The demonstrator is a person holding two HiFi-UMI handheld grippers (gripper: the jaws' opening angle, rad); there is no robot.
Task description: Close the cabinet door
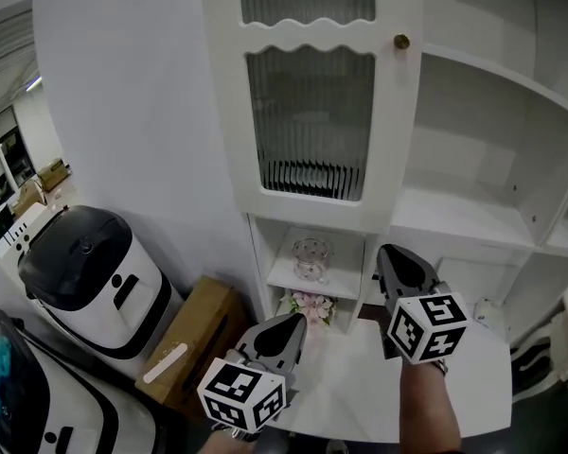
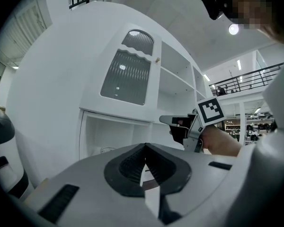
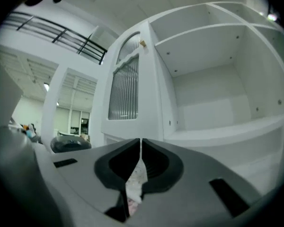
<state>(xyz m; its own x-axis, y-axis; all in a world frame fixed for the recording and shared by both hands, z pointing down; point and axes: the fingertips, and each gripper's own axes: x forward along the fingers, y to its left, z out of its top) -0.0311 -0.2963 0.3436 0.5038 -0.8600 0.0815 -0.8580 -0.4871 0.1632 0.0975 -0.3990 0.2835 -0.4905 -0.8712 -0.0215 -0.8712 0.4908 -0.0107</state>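
The left tongs (image 1: 286,327) and right tongs (image 1: 391,256) are pressed together, pinching nothing. The cabinet door (image 1: 312,102) stands open at upper centre, above both, untouched.

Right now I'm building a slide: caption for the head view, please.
Left gripper and right gripper, both shut, face the open cabinet door.

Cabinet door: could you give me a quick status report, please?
Left tongs shut, empty. Right tongs shut, empty. Cabinet door open, untouched. Nothing seen in its swing path.
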